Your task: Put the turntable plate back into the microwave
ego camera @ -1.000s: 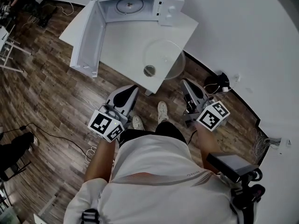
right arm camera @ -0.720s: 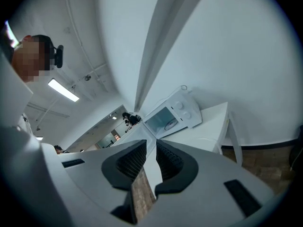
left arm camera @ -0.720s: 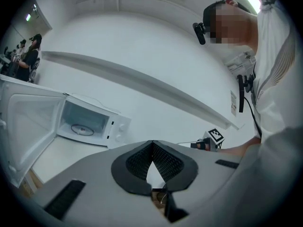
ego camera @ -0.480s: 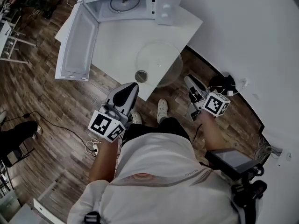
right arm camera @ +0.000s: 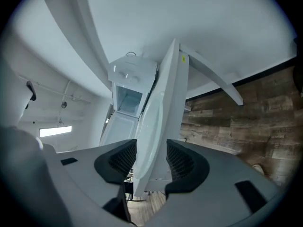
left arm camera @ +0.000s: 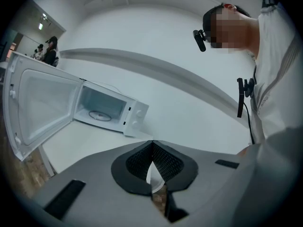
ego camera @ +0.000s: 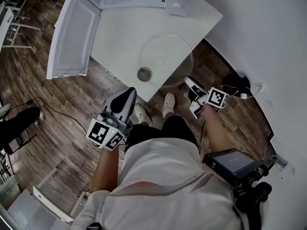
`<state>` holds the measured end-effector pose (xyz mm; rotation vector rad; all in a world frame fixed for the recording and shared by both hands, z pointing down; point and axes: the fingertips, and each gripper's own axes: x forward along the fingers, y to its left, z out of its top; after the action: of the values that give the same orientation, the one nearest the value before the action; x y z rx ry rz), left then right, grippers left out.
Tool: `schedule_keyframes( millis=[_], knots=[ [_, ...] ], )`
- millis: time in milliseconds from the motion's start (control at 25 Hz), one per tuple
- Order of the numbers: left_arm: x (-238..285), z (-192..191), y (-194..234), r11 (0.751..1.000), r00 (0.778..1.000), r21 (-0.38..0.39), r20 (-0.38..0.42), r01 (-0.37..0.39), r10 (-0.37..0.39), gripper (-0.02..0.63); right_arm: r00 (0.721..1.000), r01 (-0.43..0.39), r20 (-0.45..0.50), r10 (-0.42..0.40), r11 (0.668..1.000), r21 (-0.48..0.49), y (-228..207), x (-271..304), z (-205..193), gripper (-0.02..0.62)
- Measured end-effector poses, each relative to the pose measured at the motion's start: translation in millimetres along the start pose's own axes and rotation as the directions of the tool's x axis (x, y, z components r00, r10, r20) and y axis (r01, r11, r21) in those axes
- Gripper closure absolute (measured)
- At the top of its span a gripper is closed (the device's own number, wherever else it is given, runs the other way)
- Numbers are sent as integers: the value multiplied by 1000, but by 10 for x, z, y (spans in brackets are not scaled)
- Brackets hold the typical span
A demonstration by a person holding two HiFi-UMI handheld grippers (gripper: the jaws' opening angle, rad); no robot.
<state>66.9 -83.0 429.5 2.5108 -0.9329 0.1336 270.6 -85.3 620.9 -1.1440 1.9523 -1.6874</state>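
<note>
The plate (ego camera: 166,56) overhangs the surface (ego camera: 120,37), so your right gripper (right arm camera: 151,160) is opening its fingers (right arm camera: 122,159) to straddle the rim. Your left gripper (left arm camera: 152,161) is pinched together.

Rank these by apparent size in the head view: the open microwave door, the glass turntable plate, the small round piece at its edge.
1. microwave door
2. turntable plate
3. small round piece, clearly the smallest

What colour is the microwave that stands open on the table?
White all over. The microwave shows best in the left gripper view.
</note>
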Motion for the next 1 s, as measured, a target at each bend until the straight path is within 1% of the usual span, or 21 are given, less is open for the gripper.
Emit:
schedule_keyframes(
  millis=[80,200,440,560,600,720,800,1000],
  knots=[
    [-20,-62,55,1000,1000,-15,-8,-21,21,595,999,-49,-7,49,998,31,-28,107,-44,417],
    [-62,-133,121,998,999,-34,-19,-49,48,595,993,-113,-27,114,992,49,16,265,-83,417],
    [-100,-192,195,995,997,-56,-23,-78,76,595,982,-175,-42,182,975,140,36,453,-112,419],
    [-99,-196,203,995,997,-58,-22,-78,77,595,978,-193,-53,203,970,150,70,509,-121,421],
    [-96,-197,206,995,997,-60,-21,-78,77,595,977,-195,-55,205,969,152,72,523,-119,440],
    [-87,-206,204,996,997,-60,-23,-72,71,595,978,-193,-43,202,968,158,57,538,-95,528],
    [-90,-214,205,996,997,-62,-26,-68,67,595,979,-191,-34,199,967,169,41,537,-96,557],
    [-96,-216,247,996,998,-67,-28,-64,62,595,974,-222,1,227,953,204,61,543,-74,566]
  ],
)
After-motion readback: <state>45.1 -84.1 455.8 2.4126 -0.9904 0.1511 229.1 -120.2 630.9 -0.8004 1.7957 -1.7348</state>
